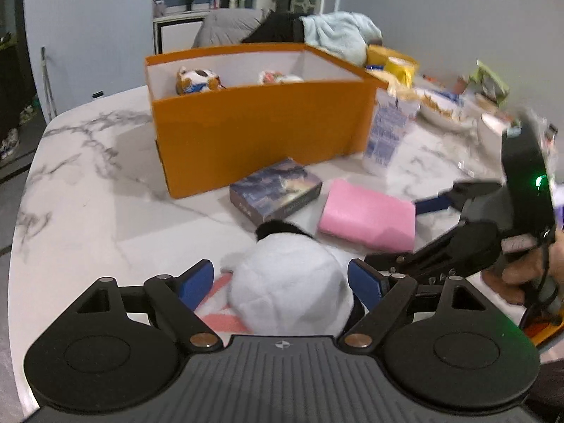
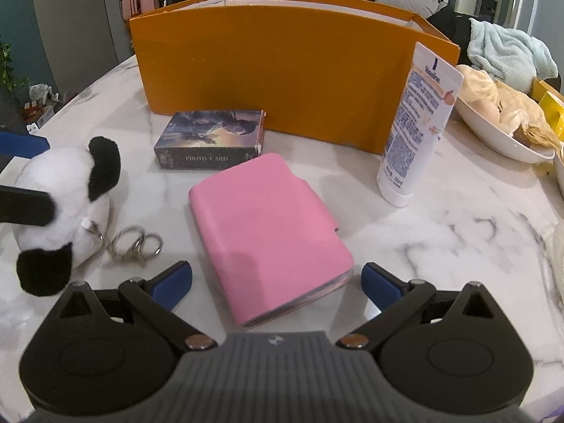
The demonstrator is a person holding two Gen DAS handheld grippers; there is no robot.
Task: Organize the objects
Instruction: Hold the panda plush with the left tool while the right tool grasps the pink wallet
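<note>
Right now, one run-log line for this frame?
left tool: open around white panda plush | right tool: open over pink wallet | orange cardboard box: two toys inside

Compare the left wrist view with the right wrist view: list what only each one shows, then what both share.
Only the left wrist view looks into the orange box, showing two plush toys inside, and it shows the right claw beside the pink wallet.

Only the right wrist view shows the key rings on the panda plush and the white bowl.

Both share the box, wallet, photo card box, lotion tube, panda and marble table.
</note>
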